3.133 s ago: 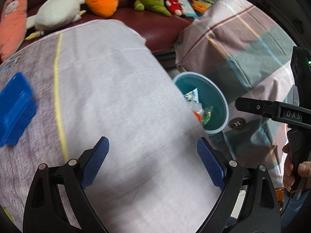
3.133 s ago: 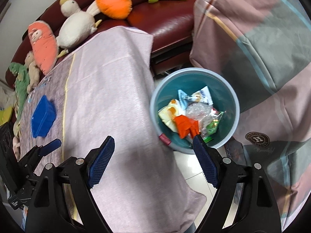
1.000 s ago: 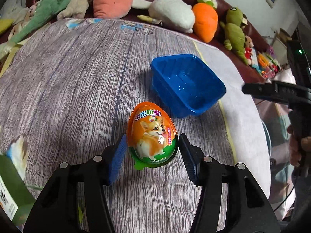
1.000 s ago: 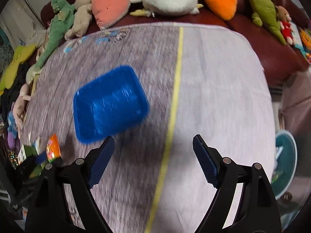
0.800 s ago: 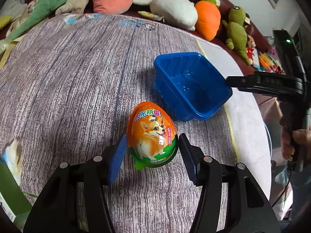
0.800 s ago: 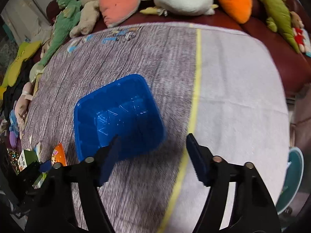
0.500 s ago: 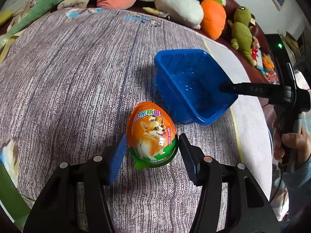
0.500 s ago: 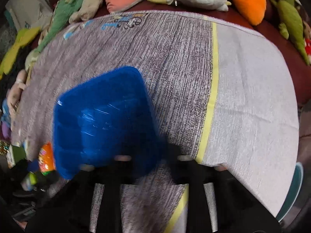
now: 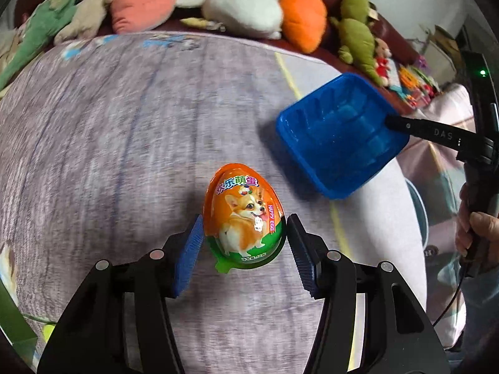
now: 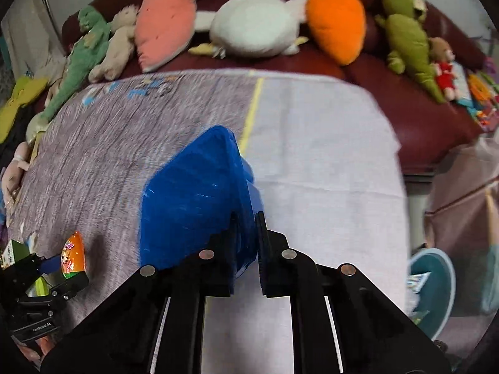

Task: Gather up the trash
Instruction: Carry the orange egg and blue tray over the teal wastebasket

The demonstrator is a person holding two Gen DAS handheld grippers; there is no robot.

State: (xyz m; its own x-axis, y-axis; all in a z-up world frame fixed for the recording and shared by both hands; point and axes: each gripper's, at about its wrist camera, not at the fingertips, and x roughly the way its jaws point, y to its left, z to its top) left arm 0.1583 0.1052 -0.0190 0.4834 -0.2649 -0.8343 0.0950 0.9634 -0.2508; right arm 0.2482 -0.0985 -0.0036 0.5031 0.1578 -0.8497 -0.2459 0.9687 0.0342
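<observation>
An orange and green toy egg package (image 9: pixel 244 215) with a corgi picture sits between the blue pads of my left gripper (image 9: pixel 243 249), which is shut on it above the grey tablecloth (image 9: pixel 124 143). A blue plastic tray (image 9: pixel 340 137) hangs tilted off the table, held by its rim. My right gripper (image 10: pixel 246 249) is shut on that blue tray (image 10: pixel 190 199), which fills the middle of the right wrist view. The egg (image 10: pixel 73 255) and the left gripper show at that view's lower left. The teal trash bin (image 10: pixel 436 286) stands at the lower right, partly cut off.
Plush toys (image 10: pixel 252 28) line a dark red sofa (image 10: pixel 389 90) behind the table. A green carton (image 10: pixel 14 254) lies at the table's left edge. A person's hand (image 9: pixel 474 233) holds the right gripper's handle. A checked cloth (image 10: pixel 458 199) lies right of the table.
My right gripper came in over the blue tray, closed on its rim and lifted it, tilting it and carrying it right. The left gripper kept its hold on the egg and shifted right.
</observation>
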